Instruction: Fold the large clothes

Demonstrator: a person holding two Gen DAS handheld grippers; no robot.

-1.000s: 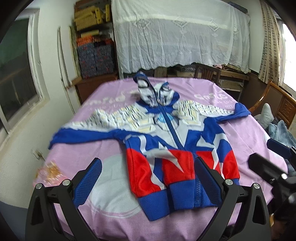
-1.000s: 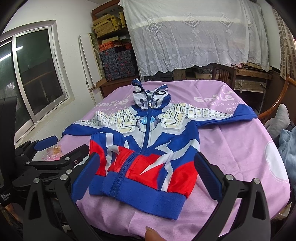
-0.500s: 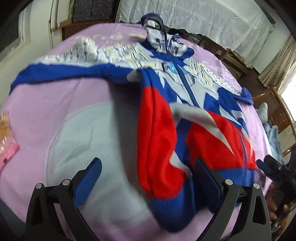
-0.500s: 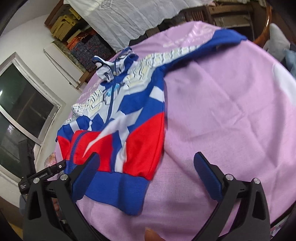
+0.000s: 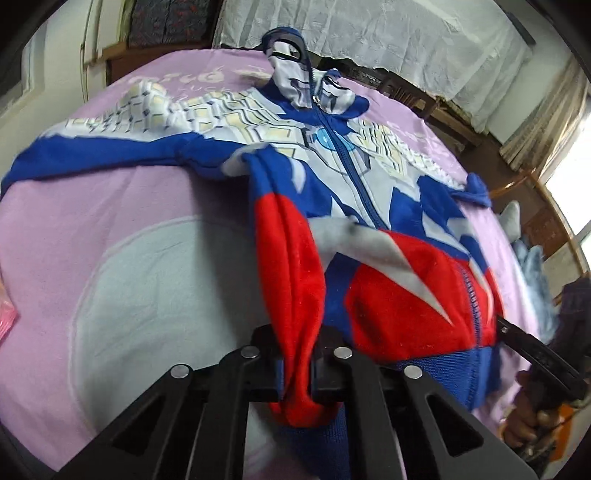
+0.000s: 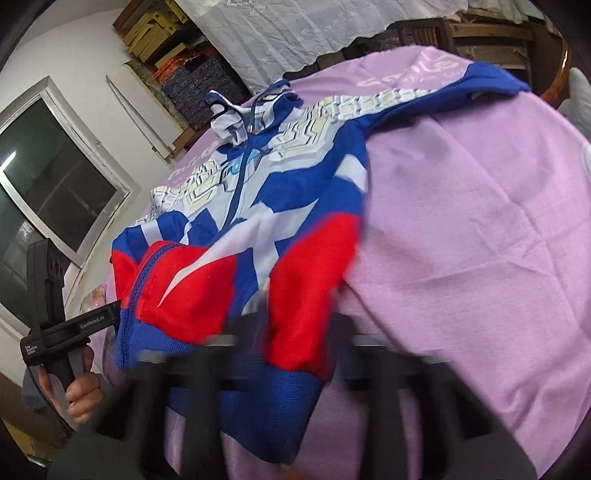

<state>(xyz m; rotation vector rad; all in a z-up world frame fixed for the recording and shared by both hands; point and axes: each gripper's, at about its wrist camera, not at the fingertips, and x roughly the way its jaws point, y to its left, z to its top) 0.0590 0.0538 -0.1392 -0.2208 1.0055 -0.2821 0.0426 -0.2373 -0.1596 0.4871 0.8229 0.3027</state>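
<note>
Left gripper (image 5: 297,373): jaws pinched tight on a bunched red fold at the lower corner of the hoodie (image 5: 369,229), just above the blue hem band. Fabric is pulled up into a ridge running from the jaws toward the armpit.

Right gripper (image 6: 291,347): jaws closing, red fabric of the opposite lower corner between them, hem band hanging below. This view is motion-blurred at the fingers, so pad contact looks likely but I can't confirm it cleanly.

Hoodie (image 6: 258,206) lies front up on a pink sheet (image 5: 129,258) covering the table, zip closed, hood at the far end, both sleeves spread out sideways. Both bottom corners are lifted; the rest is flat on the sheet.

Each wrist view catches the other tool at its edge: the left hand (image 6: 79,391) wraps the left tool's handle at the lower left of the right view; the right hand (image 5: 524,410) shows at the lower right of the left view.

Background: white curtain (image 5: 369,37), window (image 6: 55,177), stacked boxes (image 6: 155,33).
</note>
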